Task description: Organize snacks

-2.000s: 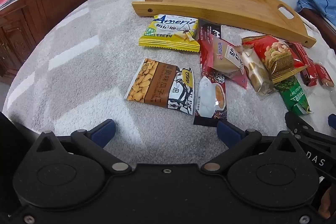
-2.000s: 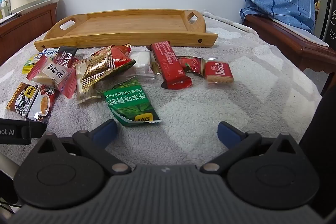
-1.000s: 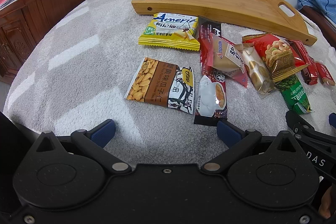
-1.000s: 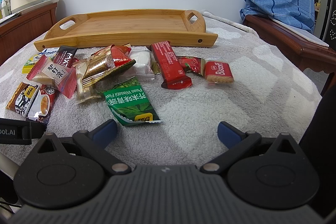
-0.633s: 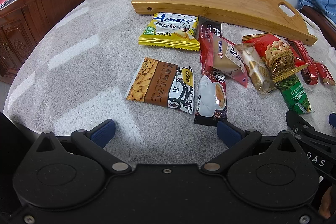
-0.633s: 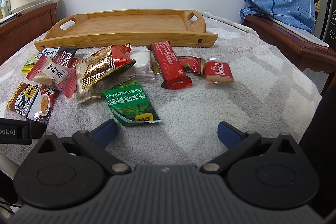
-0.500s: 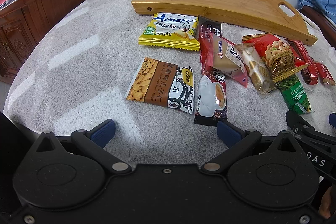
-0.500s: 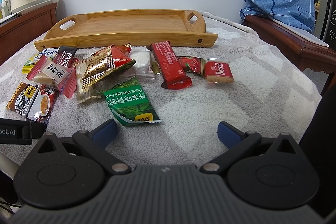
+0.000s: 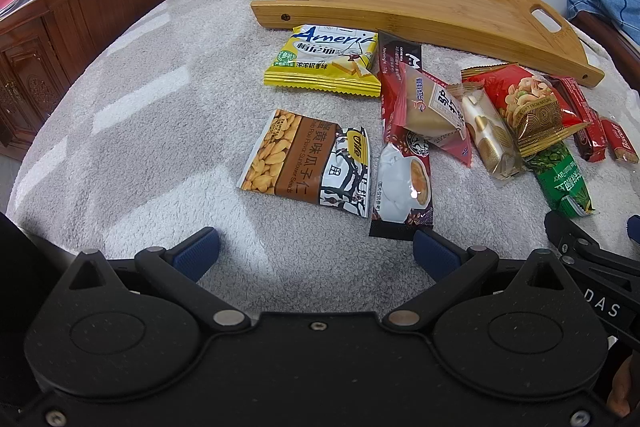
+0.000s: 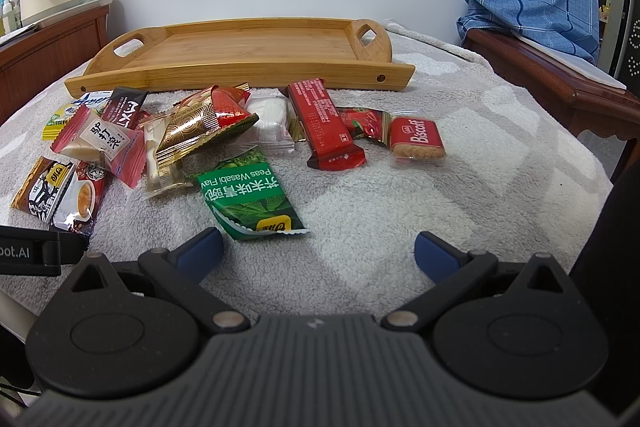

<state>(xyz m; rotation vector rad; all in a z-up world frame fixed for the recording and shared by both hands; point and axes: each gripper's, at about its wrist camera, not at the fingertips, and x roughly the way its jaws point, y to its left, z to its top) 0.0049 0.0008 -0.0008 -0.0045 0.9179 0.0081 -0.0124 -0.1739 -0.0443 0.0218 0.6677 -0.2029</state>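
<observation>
Scene: a dozen or so snack packets lie scattered on a grey fleece blanket [image 10: 460, 211], all outside the bamboo tray [image 10: 256, 45], whose floor is bare at 12 o'clock in both views.
Left claw [image 9: 316, 253]: spread wide and holding nothing, hovering low over the blanket just short of the nearest packets.
Right claw [image 10: 318, 253]: likewise spread wide and holding nothing; its black body shows at 4 o'clock in the left view.
Task's things: the sunflower seed packet [image 9: 308, 163] and the coffee sachet [image 9: 404, 187] lie closest to the left claw; the wasabi peas packet [image 10: 250, 203] lies at 11 o'clock from the right claw, almost at its left fingertip.
Why so placed: the tray sits just behind the heap, probably as the collecting place; each claw faces its own half of the pile, likely so the work can be shared.
Readable writing: "Ameri…" on the yellow wafer pack [image 9: 326, 61]; "Flavor Sunflower Seeds" on the seed packet; "Peas Wasabi Flav…" on the green packet; "Biscoff" on the red biscuit [image 10: 416, 143]; Chinese characters on the pink-wrapped pastry [image 10: 102, 143].
Other packets: a long red bar [image 10: 326, 123] and a red-and-gold nut bag [image 10: 206, 125] lie mid-heap, overlapping neighbours.
Stage: sorting appears not yet begun.
</observation>
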